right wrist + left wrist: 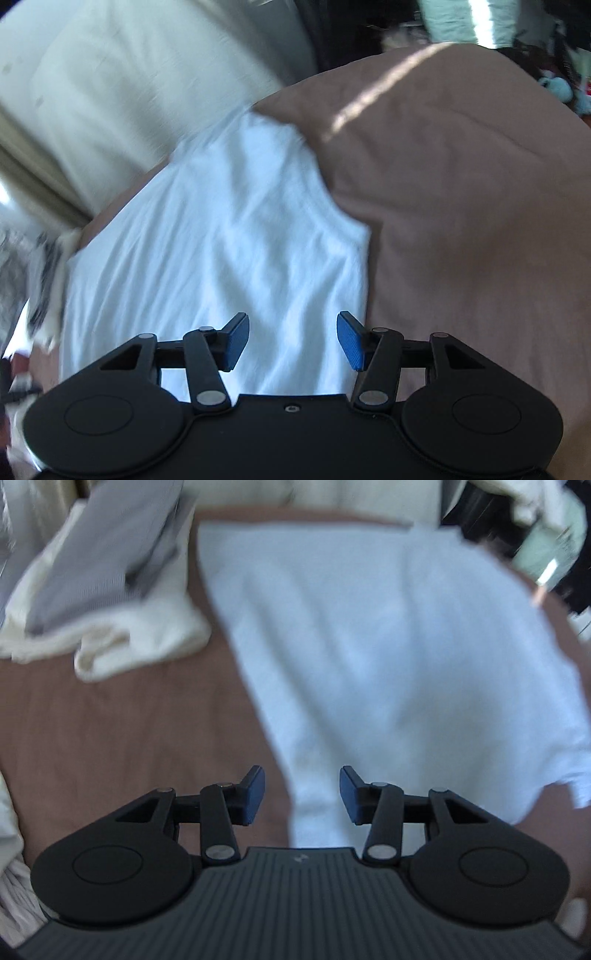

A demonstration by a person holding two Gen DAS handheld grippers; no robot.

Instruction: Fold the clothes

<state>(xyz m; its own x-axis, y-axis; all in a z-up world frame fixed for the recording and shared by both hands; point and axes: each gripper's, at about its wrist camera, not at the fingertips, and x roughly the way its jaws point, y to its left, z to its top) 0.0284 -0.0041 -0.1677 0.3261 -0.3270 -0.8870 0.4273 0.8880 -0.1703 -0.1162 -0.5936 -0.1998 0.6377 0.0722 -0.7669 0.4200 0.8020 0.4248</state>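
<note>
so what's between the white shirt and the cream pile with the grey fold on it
Only bare brown sheet: in the left wrist view a strip of it separates the white shirt from the cream pile. Nothing else lies there.

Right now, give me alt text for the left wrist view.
The left gripper hangs open and empty over a white garment lying on a brown bedcover. A grey folded item sits on cream cloth at upper left.

Brown bedsheet [110,716] underneath everything, big off-white pillow [129,92] at its far edge, pale green fabric [461,22] beyond, and small blue thing [557,88], possibly a toy, too blurred.
</note>
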